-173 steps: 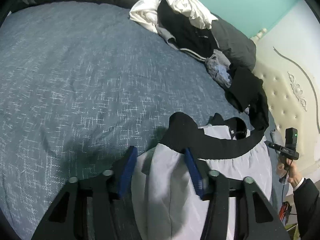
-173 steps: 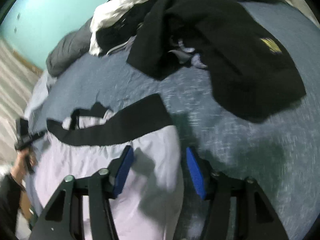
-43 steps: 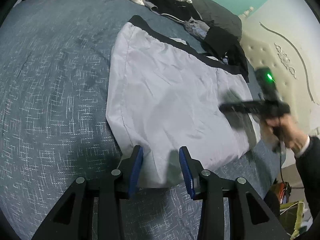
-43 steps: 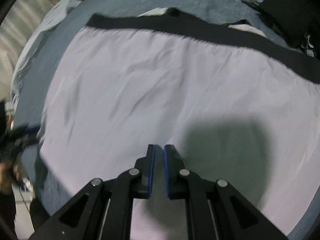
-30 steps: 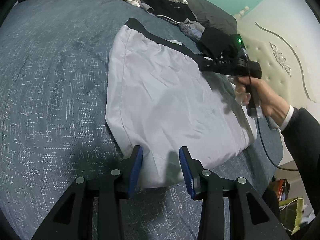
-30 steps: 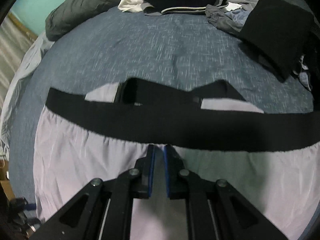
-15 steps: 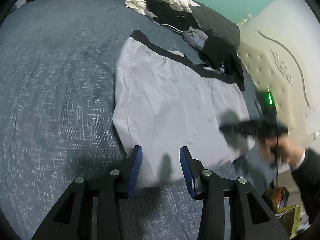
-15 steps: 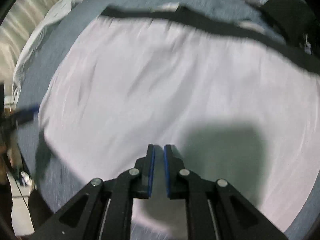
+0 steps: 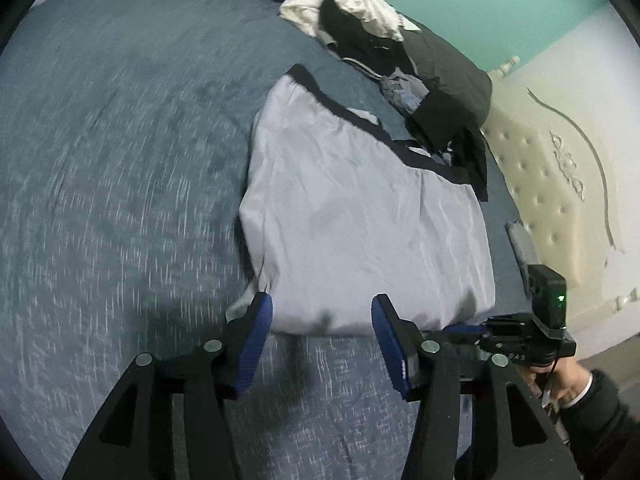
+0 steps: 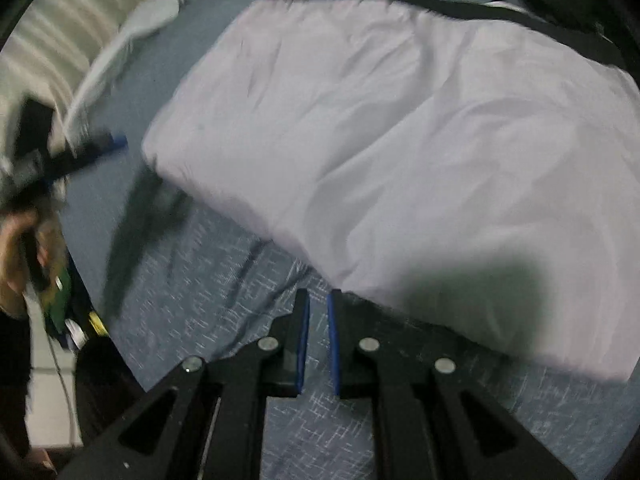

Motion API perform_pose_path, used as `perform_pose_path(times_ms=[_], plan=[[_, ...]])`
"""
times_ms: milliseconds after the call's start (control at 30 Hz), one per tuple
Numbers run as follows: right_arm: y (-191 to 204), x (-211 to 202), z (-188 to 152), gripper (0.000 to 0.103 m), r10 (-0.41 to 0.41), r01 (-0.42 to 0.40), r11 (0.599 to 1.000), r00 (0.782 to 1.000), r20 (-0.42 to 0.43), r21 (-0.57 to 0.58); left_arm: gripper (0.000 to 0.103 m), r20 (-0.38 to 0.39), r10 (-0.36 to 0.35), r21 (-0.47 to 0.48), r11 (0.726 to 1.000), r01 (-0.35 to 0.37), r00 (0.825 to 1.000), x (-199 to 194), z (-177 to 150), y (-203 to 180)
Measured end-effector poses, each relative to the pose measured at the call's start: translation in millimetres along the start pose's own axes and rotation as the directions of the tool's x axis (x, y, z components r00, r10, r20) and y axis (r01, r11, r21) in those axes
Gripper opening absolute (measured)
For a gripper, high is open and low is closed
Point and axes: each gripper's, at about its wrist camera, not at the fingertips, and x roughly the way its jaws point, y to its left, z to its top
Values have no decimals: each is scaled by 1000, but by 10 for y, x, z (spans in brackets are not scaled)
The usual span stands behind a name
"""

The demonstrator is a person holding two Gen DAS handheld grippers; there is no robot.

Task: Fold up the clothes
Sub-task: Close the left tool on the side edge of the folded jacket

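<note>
Left hand-held gripper (image 9: 322, 326) angled down, jaws just widened, empty

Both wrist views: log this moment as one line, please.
phase: between folds | lilac garment: flat on bed | left claw: just opened, empty, at near hem | right claw: shut, empty, over bedspread

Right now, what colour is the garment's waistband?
Black waistband on pale lilac-grey fabric; clearest in the left wrist view.
</note>
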Motion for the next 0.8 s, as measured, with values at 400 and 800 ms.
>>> perform_pose_path(times_ms=[400, 800], plan=[[-467, -174, -467, 10, -5, -21, 990, 982, 187, 139, 63, 23, -37, -254, 966, 41, 999, 367, -410, 365], [-824, -215, -728, 10, -23, -24, 981, 971, 240, 190, 66, 125, -45, -313, 946, 82, 991, 553, -464, 313]])
